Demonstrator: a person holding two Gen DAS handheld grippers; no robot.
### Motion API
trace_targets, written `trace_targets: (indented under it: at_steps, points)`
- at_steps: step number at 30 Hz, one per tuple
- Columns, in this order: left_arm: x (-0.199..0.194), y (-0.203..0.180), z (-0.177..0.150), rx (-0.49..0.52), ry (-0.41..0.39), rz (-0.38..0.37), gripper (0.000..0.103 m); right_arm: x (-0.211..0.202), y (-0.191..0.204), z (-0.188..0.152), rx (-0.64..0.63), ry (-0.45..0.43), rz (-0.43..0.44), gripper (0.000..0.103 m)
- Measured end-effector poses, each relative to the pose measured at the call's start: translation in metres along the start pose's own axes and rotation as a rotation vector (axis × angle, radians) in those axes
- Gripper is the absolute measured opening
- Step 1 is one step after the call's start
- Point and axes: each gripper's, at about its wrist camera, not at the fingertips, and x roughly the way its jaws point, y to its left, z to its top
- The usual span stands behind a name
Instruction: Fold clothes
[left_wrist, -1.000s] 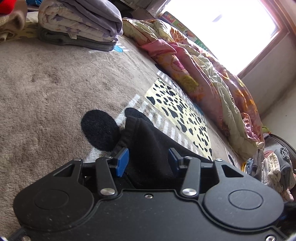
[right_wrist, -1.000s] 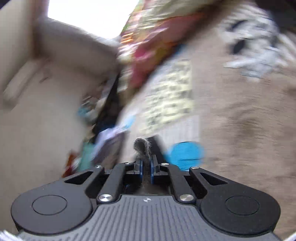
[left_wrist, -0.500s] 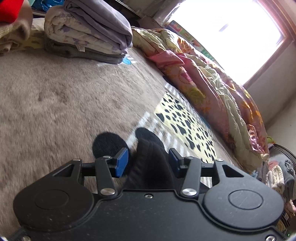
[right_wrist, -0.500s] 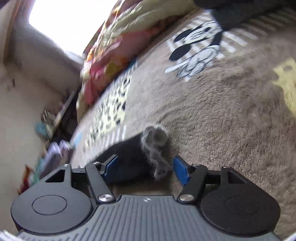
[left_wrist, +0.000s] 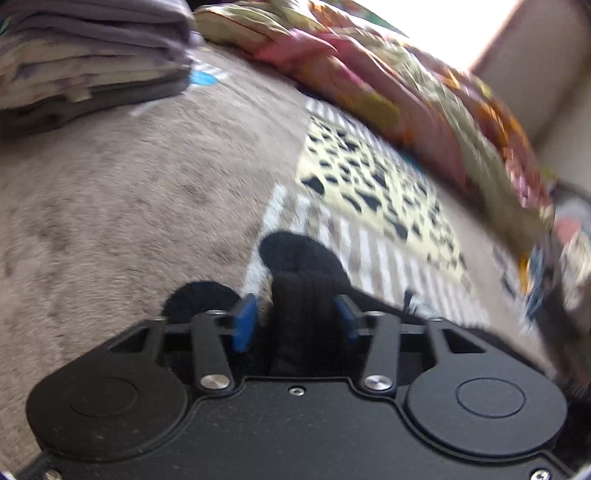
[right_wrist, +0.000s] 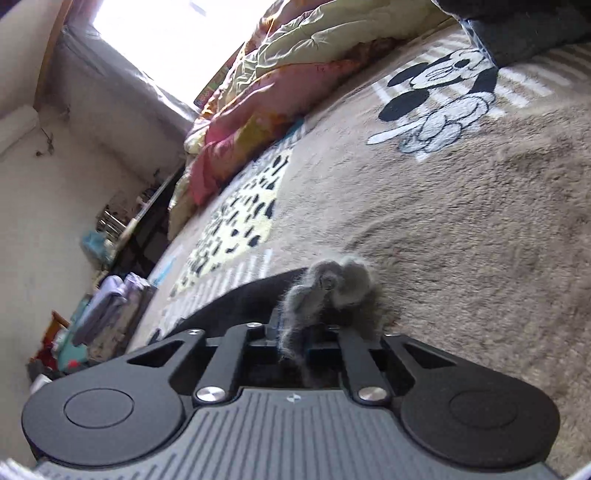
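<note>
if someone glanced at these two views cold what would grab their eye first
Probably the cartoon mouse print on the tan fleece blanket, upper right of the right wrist view, and the yellow black-spotted patch at the centre of the left view. Next, the grey fuzzy trim bunched between the right gripper's jaws, and the black garment between the left gripper's spread blue jaws.

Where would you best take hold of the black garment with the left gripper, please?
By the bunched ridge of the black garment standing up between the left gripper's blue pads, coming straight along the blanket; the raised fold fits the open gap.
</note>
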Motion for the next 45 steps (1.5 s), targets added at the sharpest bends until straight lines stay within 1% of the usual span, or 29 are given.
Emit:
trace_targets:
  at_steps: [2,5,6,7,8,9,11,12,13,14,16,18,20,22,23,24,27,29,32,33,35,36,37,39,40,41,43,44,45]
  points:
    - [-0.004,-0.002,-0.003,0.023,-0.024,-0.004,0.021,-0.010,0.000,0.005,0.091,-0.009,0.064,0.009]
    - [-0.016,0.015,-0.001,-0.070,-0.052,-0.068,0.020,-0.040,0.007,0.016,0.254,-0.043,0.209,0.008]
    - [-0.017,0.019,-0.001,-0.093,-0.055,-0.081,0.020,-0.050,0.010,0.019,0.276,-0.050,0.236,0.008]
    - [-0.014,0.019,-0.003,-0.093,-0.046,-0.071,0.021,-0.059,0.012,0.023,0.283,-0.049,0.246,0.008]
    - [-0.011,0.019,-0.005,-0.091,-0.035,-0.061,0.021,-0.062,0.012,0.027,0.242,-0.027,0.200,0.008]
    - [-0.006,0.016,-0.007,-0.082,-0.022,-0.050,0.024,-0.058,0.006,0.028,0.210,0.005,0.123,0.008]
    - [-0.002,0.007,-0.009,-0.049,-0.017,-0.021,0.031,-0.041,-0.022,0.023,0.231,0.093,-0.020,0.013]
    - [-0.004,0.004,-0.009,-0.037,-0.026,-0.013,0.041,-0.034,-0.032,0.020,0.236,0.127,-0.068,0.010]
    - [-0.008,0.003,-0.008,-0.037,-0.044,-0.007,0.051,-0.034,-0.030,0.018,0.210,0.121,-0.076,0.011]
    - [-0.012,0.004,-0.008,-0.039,-0.063,0.000,0.052,-0.035,-0.028,0.017,0.184,0.116,-0.084,0.015]
    - [-0.018,0.009,-0.007,-0.052,-0.095,0.024,0.052,-0.039,-0.014,0.015,0.079,0.090,-0.133,0.039]
    - [-0.022,0.013,-0.005,-0.059,-0.121,0.037,0.052,-0.044,0.006,0.014,-0.056,0.054,-0.203,0.048]
    - [-0.028,0.012,-0.004,-0.041,-0.138,0.017,0.052,-0.046,0.028,0.010,-0.200,0.016,-0.293,0.050]
    - [-0.032,0.005,-0.003,0.017,-0.135,-0.040,0.051,-0.043,0.052,0.003,-0.362,-0.015,-0.346,0.050]
    - [-0.031,-0.002,-0.004,0.060,-0.117,-0.081,0.051,-0.039,0.066,-0.002,-0.448,-0.025,-0.356,0.050]
    - [-0.030,-0.010,-0.008,0.110,-0.092,-0.122,0.051,-0.032,0.077,-0.006,-0.509,-0.019,-0.346,0.050]
    - [-0.019,-0.041,-0.024,0.269,0.004,-0.226,0.051,-0.001,0.107,-0.021,-0.624,0.053,-0.272,0.050]
    - [-0.005,-0.063,-0.039,0.363,0.081,-0.210,0.051,0.026,0.128,-0.039,-0.692,0.105,-0.222,0.049]
    - [-0.001,-0.087,-0.051,0.484,0.087,-0.086,0.051,0.062,0.159,-0.062,-0.759,0.174,-0.140,0.045]
    - [0.000,-0.092,-0.053,0.505,0.082,-0.055,0.051,0.073,0.169,-0.068,-0.777,0.196,-0.121,0.044]
    - [-0.005,-0.089,-0.049,0.437,0.033,-0.061,0.050,0.090,0.181,-0.076,-0.818,0.238,-0.141,0.044]
    - [-0.002,-0.089,-0.051,0.435,0.048,-0.073,0.050,0.099,0.187,-0.080,-0.838,0.259,-0.151,0.044]
    - [0.001,-0.090,-0.053,0.444,0.061,-0.072,0.050,0.107,0.194,-0.084,-0.858,0.280,-0.160,0.044]
    - [0.005,-0.097,-0.057,0.513,0.062,0.001,0.051,0.124,0.204,-0.092,-0.907,0.318,-0.179,0.044]
    - [0.001,-0.092,-0.052,0.479,0.042,0.019,0.046,0.129,0.204,-0.094,-0.954,0.322,-0.187,0.045]
    - [-0.004,-0.088,-0.046,0.445,0.022,0.036,0.044,0.128,0.205,-0.090,-0.962,0.320,-0.201,0.045]
    - [-0.013,-0.070,-0.034,0.364,-0.036,0.052,0.044,0.120,0.204,-0.072,-0.926,0.293,-0.265,0.046]
    - [-0.017,-0.059,-0.029,0.316,-0.057,0.040,0.044,0.113,0.199,-0.062,-0.899,0.269,-0.274,0.046]
    - [-0.020,-0.049,-0.026,0.264,-0.068,0.020,0.044,0.107,0.194,-0.053,-0.858,0.254,-0.259,0.045]
